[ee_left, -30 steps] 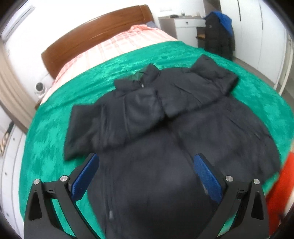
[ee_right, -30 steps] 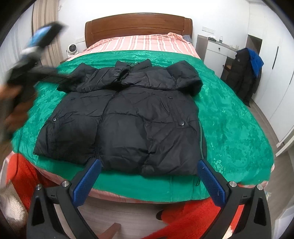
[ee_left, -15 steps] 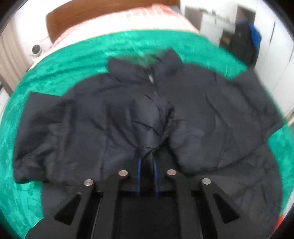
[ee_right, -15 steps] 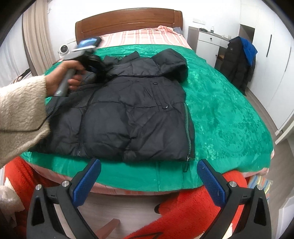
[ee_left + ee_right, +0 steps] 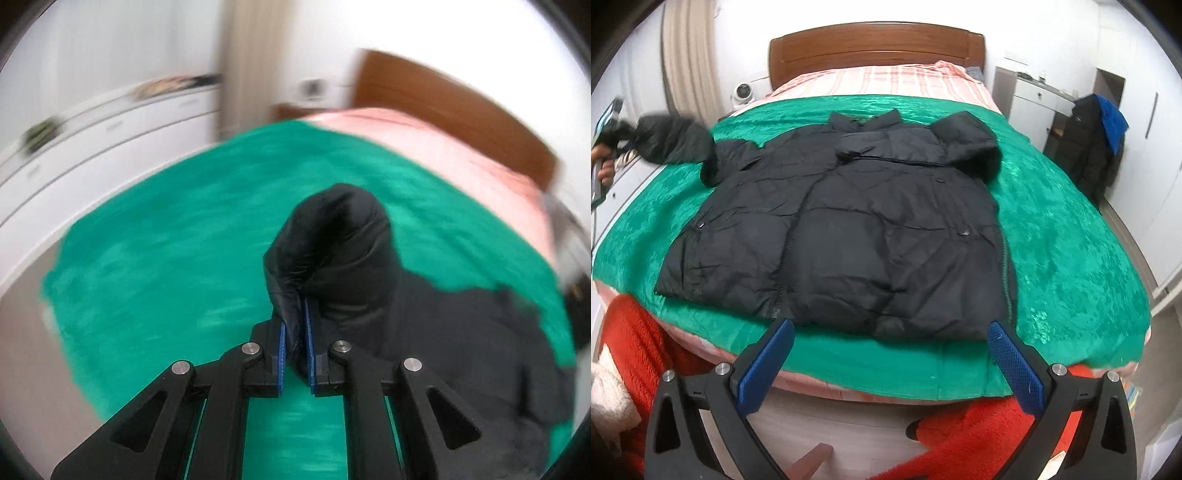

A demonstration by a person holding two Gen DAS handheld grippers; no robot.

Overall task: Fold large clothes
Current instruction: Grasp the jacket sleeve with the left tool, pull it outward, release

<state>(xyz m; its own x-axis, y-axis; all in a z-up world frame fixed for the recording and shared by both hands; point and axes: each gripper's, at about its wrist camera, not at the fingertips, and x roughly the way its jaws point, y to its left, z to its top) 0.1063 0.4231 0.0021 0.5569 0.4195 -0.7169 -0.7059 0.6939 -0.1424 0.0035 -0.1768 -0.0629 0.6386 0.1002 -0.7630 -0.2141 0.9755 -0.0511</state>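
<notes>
I have the left gripper pinching the cuff end of the jacket's left sleeve, its blue pads pressed together on a fold of the black fabric. The black puffer jacket lies front-up on the green bedspread, collar toward the wooden headboard, hem at the near edge of the bed. In the right wrist view the held sleeve stretches out past the left side of the bed, lifted clear of the cover. The right gripper hangs off the foot of the bed with its jaws spread wide, holding nothing.

To do this well, I judge the sleeve should be drawn taut enough to lose its bunching, then laid flat across the chest (the padding is thick and will spring back if dropped loosely). The other sleeve is folded in at the shoulder, so I would mirror it. I would keep the pinch near the cuff and let go only once the sleeve rests flat.
</notes>
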